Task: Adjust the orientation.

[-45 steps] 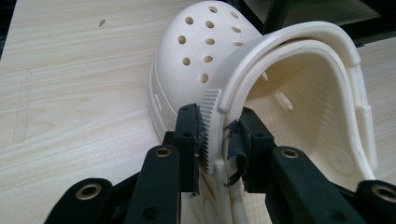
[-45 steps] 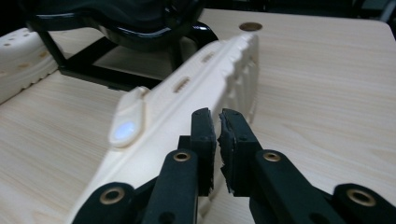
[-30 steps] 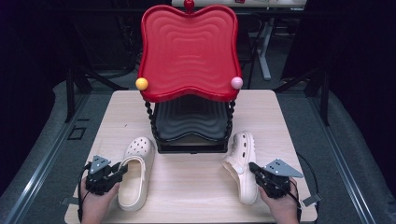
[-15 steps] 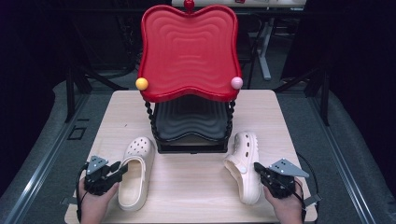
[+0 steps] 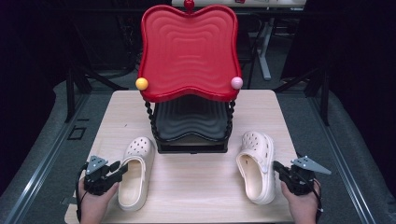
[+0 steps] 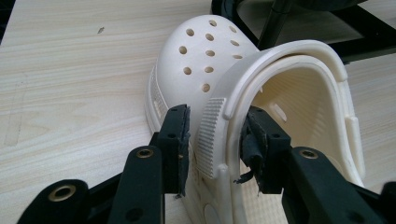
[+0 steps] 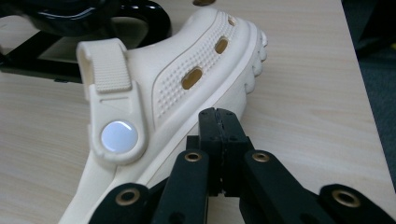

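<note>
Two cream clogs lie on the wooden table (image 5: 196, 200), toes pointing away from me. The left clog (image 5: 135, 172) (image 6: 205, 60) has its side wall and folded heel strap between the jaws of my left gripper (image 5: 122, 169) (image 6: 215, 121), which is shut on it. The right clog (image 5: 256, 165) (image 7: 187, 79) lies by the right edge, its strap rivet facing the right gripper view. My right gripper (image 5: 276, 167) (image 7: 219, 116) is shut with nothing in it, its tips against the side of that clog's sole.
A two-tier rack stands mid-table just beyond the clogs: a red wavy upper tray (image 5: 187, 51) with yellow and pink knobs over a black lower tray (image 5: 189, 119). The table's right edge (image 7: 359, 93) runs close beside the right clog.
The right clog has shifted slightly right and turned straighter, with the right gripper following at its side. The left gripper and left clog have hardly moved.
</note>
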Demonstrator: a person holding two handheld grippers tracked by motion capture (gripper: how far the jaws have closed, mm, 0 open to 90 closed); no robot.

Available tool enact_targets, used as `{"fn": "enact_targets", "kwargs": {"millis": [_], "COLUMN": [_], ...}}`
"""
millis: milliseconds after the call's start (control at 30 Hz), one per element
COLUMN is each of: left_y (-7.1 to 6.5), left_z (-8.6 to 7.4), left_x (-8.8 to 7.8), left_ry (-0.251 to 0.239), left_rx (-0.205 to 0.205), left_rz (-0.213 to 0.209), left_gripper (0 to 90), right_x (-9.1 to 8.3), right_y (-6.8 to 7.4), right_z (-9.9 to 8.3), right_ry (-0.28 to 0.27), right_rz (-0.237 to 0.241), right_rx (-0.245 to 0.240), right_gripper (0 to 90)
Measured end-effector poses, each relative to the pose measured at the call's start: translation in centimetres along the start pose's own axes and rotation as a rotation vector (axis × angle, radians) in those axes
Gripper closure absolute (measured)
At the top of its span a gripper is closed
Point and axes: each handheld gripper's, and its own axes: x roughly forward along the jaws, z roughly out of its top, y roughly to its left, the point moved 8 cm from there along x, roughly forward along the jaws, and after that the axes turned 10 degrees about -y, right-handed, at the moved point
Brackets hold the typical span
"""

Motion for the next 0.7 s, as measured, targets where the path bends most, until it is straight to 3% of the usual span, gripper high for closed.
{"fn": "enact_targets", "kwargs": {"millis": [100,133,333,433,600,700], "left_y": [0.0,0.0,0.0,0.0,0.0,0.0], "left_z": [0.0,0.0,0.0,0.0,0.0,0.0], "left_x": [0.0,0.0,0.0,0.0,0.0,0.0], "left_ry": [0.0,-0.005,-0.004,-0.001,-0.005,-0.001], "left_rx": [0.0,0.0,-0.001,0.0,-0.003,0.0], "left_rz": [0.0,0.001,-0.003,-0.003,-0.005,-0.006], "left_gripper": [61.9,61.9,62.0,62.0,62.0,61.8], "right_x": [0.2,0.5,1.2,1.6,1.7,1.5], "right_y": [-1.1,-2.0,-3.5,-3.5,-3.8,-3.9], "right_z": [-0.4,-1.0,-2.5,-3.1,-3.3,-2.9], "right_ry": [0.021,0.054,0.121,0.151,0.161,0.127], "right_rz": [-0.003,-0.02,-0.047,-0.014,-0.042,-0.085], "right_rx": [0.053,0.071,0.115,0.152,0.14,0.112], "right_gripper": [90.0,90.0,90.0,90.0,90.0,86.6]}}
